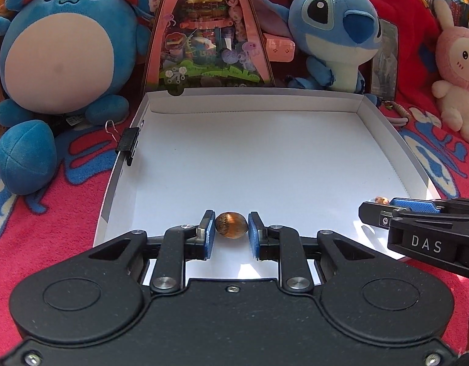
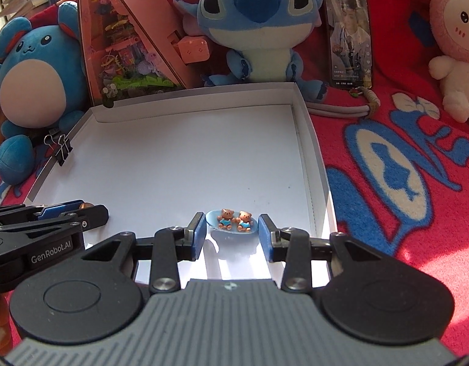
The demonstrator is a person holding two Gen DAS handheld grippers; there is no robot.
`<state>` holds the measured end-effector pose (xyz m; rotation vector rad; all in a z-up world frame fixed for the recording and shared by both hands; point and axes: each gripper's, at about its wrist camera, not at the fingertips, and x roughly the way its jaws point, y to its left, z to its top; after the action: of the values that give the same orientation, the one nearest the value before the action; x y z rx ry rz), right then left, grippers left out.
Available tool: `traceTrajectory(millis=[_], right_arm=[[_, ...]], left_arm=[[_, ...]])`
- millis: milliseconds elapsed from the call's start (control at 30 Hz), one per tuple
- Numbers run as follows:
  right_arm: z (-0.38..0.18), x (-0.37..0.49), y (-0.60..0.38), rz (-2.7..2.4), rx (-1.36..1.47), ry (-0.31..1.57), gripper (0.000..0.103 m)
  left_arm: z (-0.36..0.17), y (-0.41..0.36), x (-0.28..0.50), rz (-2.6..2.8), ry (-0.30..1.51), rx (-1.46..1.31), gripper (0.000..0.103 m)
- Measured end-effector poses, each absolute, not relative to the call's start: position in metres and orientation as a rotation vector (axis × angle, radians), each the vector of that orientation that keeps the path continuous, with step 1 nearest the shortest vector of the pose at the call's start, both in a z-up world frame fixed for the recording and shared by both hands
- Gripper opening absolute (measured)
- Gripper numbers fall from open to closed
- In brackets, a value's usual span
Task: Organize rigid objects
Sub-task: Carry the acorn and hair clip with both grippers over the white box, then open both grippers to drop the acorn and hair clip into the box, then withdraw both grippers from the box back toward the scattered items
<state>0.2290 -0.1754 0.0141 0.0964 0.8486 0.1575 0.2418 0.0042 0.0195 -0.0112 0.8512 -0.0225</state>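
Brown shell (image 1: 231,225) pinched between the blue pads of the left gripper (image 1: 231,228) low over the near end of the white box lid (image 1: 265,158), bear charm (image 2: 232,221) clamped likewise in the right gripper (image 2: 232,233) alongside.

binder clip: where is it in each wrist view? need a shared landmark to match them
Left wrist: binder clip at left of centre, clamped on the white box's left wall.
Right wrist: binder clip at far left, mid-height, on that same left wall.
Shared landmark: the blue big-eared plush behind the box's far wall.
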Motion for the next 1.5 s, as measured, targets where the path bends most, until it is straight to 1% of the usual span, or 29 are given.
traceTrajectory(millis=[233, 333, 367, 400, 433, 467, 533, 600, 667, 700, 733, 767, 967, 1100, 1167, 1433, 1500], right_arm=[[0.014, 0.229, -0.175, 0.156, 0.093, 0.846, 0.043], [0.014, 0.229, -0.174, 0.156, 0.090, 0.844, 0.046], [0.014, 0.229, -0.174, 0.156, 0.090, 0.844, 0.047], [0.014, 0.229, -0.175, 0.156, 0.093, 0.842, 0.047], [0.014, 0.228, -0.175, 0.157, 0.098, 0.841, 0.049], [0.015, 0.228, -0.176, 0.158, 0.106, 0.842, 0.059], [0.016, 0.226, -0.178, 0.170, 0.122, 0.841, 0.064], [0.018, 0.223, -0.180, 0.178, 0.126, 0.832, 0.066], [0.022, 0.219, -0.181, 0.189, 0.128, 0.817, 0.070], [0.023, 0.218, -0.182, 0.193, 0.129, 0.813, 0.072], [0.025, 0.215, -0.183, 0.199, 0.131, 0.806, 0.074], [0.026, 0.212, -0.184, 0.205, 0.131, 0.800, 0.076], [0.035, 0.191, -0.189, 0.237, 0.111, 0.752, 0.087], [0.038, 0.177, -0.194, 0.257, 0.106, 0.732, 0.091], [0.040, 0.171, -0.197, 0.267, 0.106, 0.723, 0.094], [0.045, 0.141, -0.200, 0.294, 0.061, 0.662, 0.103], [0.045, 0.133, -0.201, 0.301, 0.054, 0.647, 0.103]], left_arm=[[0.020, 0.003, 0.241, -0.019, 0.840, -0.002, 0.023], [0.020, 0.002, 0.241, -0.019, 0.840, 0.001, 0.023], [0.021, 0.002, 0.241, -0.019, 0.840, 0.000, 0.025], [0.022, 0.002, 0.240, -0.019, 0.841, -0.003, 0.028], [0.023, 0.003, 0.239, -0.024, 0.837, -0.005, 0.038], [0.025, 0.003, 0.237, -0.030, 0.827, -0.004, 0.048], [0.030, 0.002, 0.232, -0.031, 0.805, 0.013, 0.053], [0.036, 0.001, 0.227, -0.036, 0.784, 0.034, 0.058], [0.041, 0.002, 0.220, -0.041, 0.765, 0.038, 0.070], [0.044, 0.003, 0.217, -0.044, 0.754, 0.038, 0.073], [0.047, 0.003, 0.213, -0.048, 0.742, 0.039, 0.079], [0.049, 0.003, 0.209, -0.052, 0.729, 0.043, 0.081], [0.060, 0.005, 0.183, -0.088, 0.688, 0.059, 0.086], [0.064, 0.007, 0.167, -0.106, 0.673, 0.048, 0.086], [0.065, 0.009, 0.158, -0.121, 0.667, 0.037, 0.087], [0.066, 0.014, 0.126, -0.157, 0.650, 0.022, 0.088], [0.065, 0.014, 0.117, -0.166, 0.643, 0.027, 0.088]])
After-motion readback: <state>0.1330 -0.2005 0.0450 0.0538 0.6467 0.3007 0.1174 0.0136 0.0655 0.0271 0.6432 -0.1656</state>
